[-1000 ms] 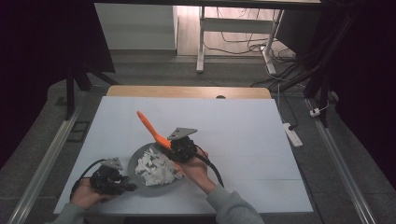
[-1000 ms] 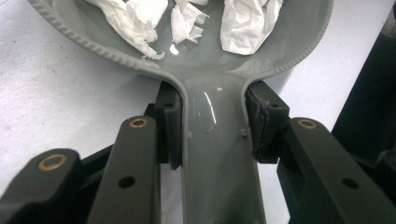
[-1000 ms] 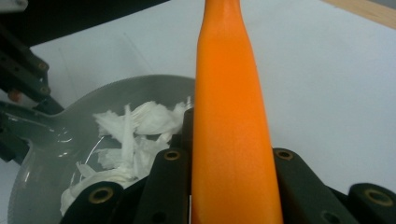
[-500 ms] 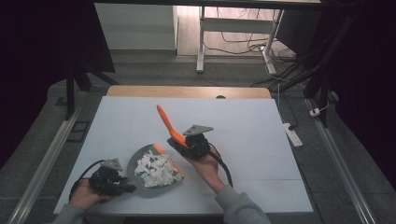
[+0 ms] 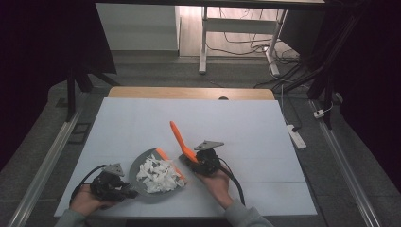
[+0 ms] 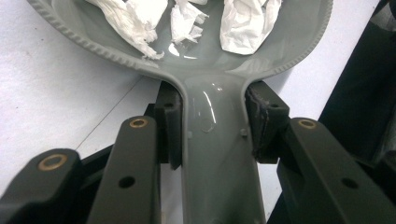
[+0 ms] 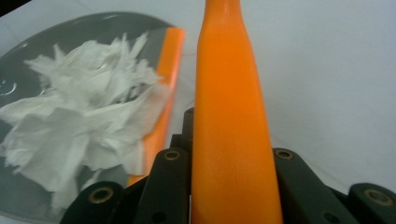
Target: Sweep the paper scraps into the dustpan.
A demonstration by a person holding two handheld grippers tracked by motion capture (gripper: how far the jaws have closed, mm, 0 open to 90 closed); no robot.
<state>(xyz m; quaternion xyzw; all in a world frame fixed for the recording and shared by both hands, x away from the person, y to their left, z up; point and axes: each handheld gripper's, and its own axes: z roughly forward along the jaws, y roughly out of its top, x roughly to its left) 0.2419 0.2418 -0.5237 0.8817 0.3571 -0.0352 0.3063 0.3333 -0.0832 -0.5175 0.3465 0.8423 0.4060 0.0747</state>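
Observation:
A grey dustpan point(image 5: 142, 165) lies on the white table near its front edge, loaded with torn white paper scraps point(image 5: 158, 172). An orange strip point(image 5: 169, 163) runs along the pan's right lip. My left gripper point(image 5: 126, 190) is shut on the pan's handle point(image 6: 217, 154), with a pad point(image 6: 264, 121) pressed against each side. Just right of the pan, my right gripper point(image 5: 196, 161) is shut on a tapered orange handle point(image 5: 178, 137) that slants up and back to the left. In the right gripper view the orange handle point(image 7: 229, 116) rises between the jaws beside the scraps point(image 7: 79, 126); its lower end is hidden.
The white table top point(image 5: 246, 123) stretches open behind and to the right of the pan. A wooden edge point(image 5: 189, 92) runs along the far side. A white power strip point(image 5: 297, 135) lies off the table's right edge.
My right gripper has carried the orange handle rightward and a little nearer the front edge, away from the pan's middle. The left gripper and dustpan have stayed put.

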